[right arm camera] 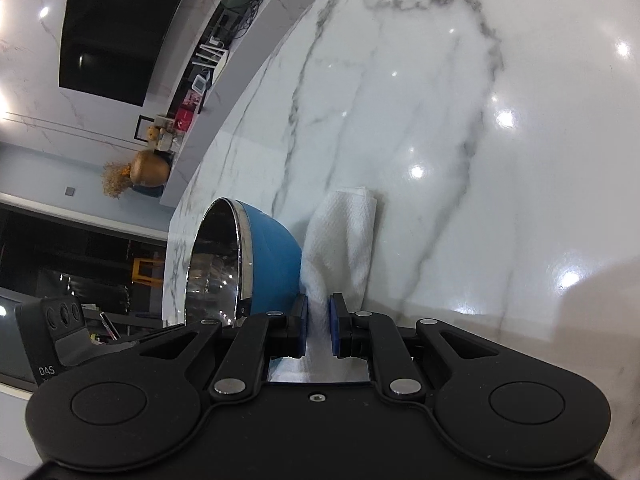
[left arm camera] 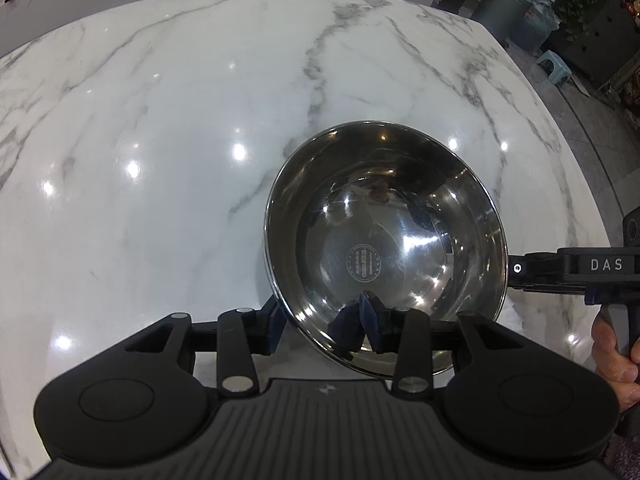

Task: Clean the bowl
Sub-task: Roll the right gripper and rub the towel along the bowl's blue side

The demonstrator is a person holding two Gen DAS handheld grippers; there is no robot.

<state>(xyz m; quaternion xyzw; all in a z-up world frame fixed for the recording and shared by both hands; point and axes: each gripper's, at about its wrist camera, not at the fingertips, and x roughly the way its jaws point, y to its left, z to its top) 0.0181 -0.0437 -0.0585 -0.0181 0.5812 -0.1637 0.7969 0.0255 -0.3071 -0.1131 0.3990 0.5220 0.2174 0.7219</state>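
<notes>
One bowl (left arm camera: 384, 248), steel inside w/ blue outside, is sitting tilted on the marble counter (left arm camera: 160, 140), its mouth facing up toward the left wrist cam; round, so no long axis. Left gripper (left arm camera: 324, 320) is clamping the near rim, one pad outside, one inside. Right gripper (right arm camera: 318, 320), entering from the right, is pinching one white paper towel (right arm camera: 344, 236), which is trailing onto the counter just beside the bowl's blue wall.

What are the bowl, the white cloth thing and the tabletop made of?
Bowl: polished steel inside, by its mirror reflections and stamped mark; the outside is matte blue, perhaps paint or plastic. Paper towel: soft white paper, by its dimpled embossing and folds. Table: glossy white marble or a marble-look slab, with grey veins and sharp lamp glints.
</notes>
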